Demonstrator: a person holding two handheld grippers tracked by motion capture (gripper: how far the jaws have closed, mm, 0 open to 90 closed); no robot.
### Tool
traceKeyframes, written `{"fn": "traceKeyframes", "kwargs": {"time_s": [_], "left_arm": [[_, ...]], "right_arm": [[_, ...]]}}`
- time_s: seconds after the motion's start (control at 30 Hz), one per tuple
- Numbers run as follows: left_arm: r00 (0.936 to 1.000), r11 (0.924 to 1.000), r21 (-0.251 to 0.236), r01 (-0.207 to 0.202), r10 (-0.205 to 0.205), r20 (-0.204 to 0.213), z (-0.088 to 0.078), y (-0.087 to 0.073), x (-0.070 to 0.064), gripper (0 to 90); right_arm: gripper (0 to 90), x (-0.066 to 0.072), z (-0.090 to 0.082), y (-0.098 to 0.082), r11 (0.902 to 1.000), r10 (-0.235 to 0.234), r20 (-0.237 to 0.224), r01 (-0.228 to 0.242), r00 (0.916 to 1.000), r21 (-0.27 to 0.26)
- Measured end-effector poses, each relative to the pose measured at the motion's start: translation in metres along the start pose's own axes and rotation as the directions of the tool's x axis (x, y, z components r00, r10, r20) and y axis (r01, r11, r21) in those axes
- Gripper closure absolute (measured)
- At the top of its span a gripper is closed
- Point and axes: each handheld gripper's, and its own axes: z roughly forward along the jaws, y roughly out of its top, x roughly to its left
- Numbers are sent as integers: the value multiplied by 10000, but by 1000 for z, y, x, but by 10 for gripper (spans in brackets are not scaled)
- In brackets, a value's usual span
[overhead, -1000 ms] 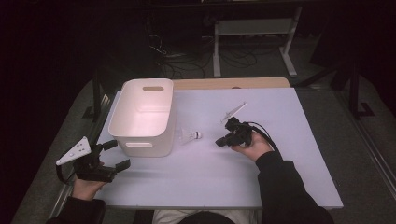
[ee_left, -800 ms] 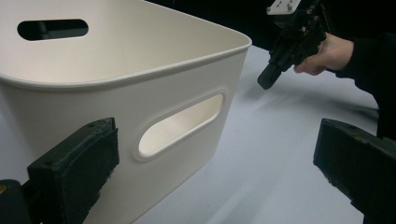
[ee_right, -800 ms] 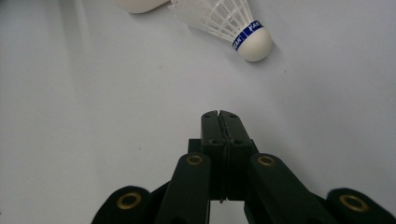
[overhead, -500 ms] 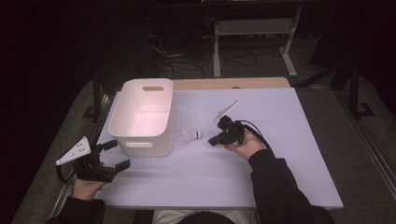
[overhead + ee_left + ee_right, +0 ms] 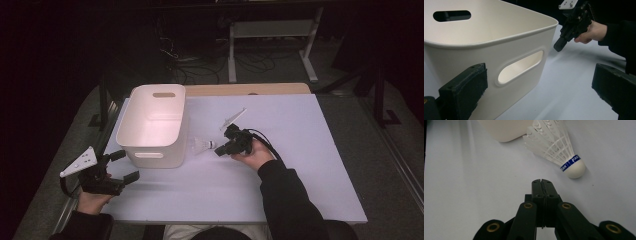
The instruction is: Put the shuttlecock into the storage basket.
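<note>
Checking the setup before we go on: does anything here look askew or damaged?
Nothing stands out. The shuttlecock lies on its side, feathers intact, beside the upright bin; the right hand-held gripper is shut, just short of its cork.

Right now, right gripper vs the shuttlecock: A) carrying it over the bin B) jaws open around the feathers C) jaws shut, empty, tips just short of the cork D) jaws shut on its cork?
C: in the right gripper view the right gripper has its jaws pressed together with nothing between them, and the shuttlecock lies on the table just beyond them, cork toward the tips.
</note>
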Motion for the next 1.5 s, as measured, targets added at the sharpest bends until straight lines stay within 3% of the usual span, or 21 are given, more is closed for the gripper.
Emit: {"fn": "traceKeyframes", "kwargs": {"time_s": [0.93,1.5], "left_arm": [[10000,10000,3,-6,6,29,0,0,0,0],[10000,10000,16,-12,12,79,0,0,0,0]], "right_arm": [[885,3,23,20,9989,-379,-300,388,9988,281],[887,2,41,33,9938,-534,-445,575,9976,950]]}}
